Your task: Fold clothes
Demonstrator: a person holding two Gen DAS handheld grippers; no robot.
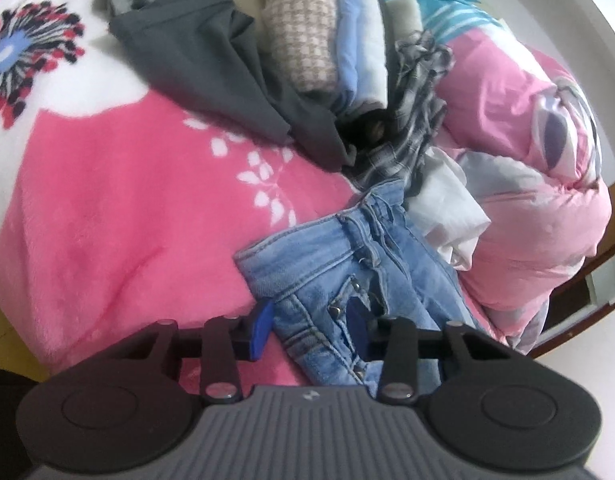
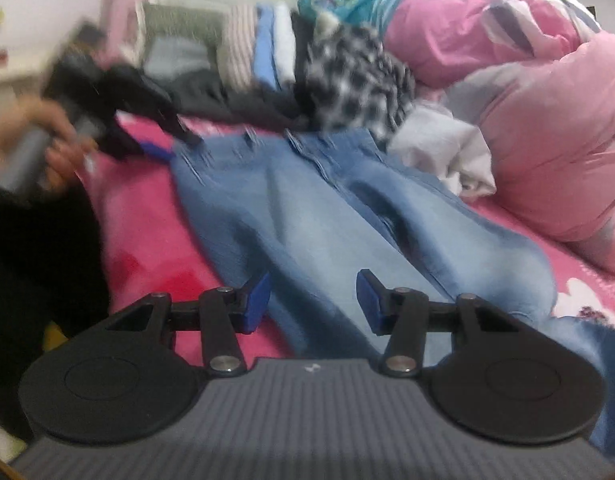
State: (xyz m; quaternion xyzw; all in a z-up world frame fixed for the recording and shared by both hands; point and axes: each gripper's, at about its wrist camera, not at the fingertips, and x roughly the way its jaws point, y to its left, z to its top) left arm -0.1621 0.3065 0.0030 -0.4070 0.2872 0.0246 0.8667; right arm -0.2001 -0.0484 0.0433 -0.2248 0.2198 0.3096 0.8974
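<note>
The light-blue jeans [image 2: 307, 208] lie lengthwise on the pink blanket [image 1: 107, 220], waistband far from the gaping right gripper [image 2: 313, 300], while the left gripper [image 1: 309, 328] straddles the waistband corner, unclamped.

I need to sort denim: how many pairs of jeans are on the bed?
1: light blue jeans lie flat on the pink blanket, before the clothes pile. More may hide within.

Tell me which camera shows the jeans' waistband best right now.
The left wrist view: the jeans fill its foreground sharply, with waistband, rivets and pocket stitching clear between the left gripper fingers. The right wrist view shows the whole garment spread on the pink blanket, but motion-blurred, waistband far off.
</note>
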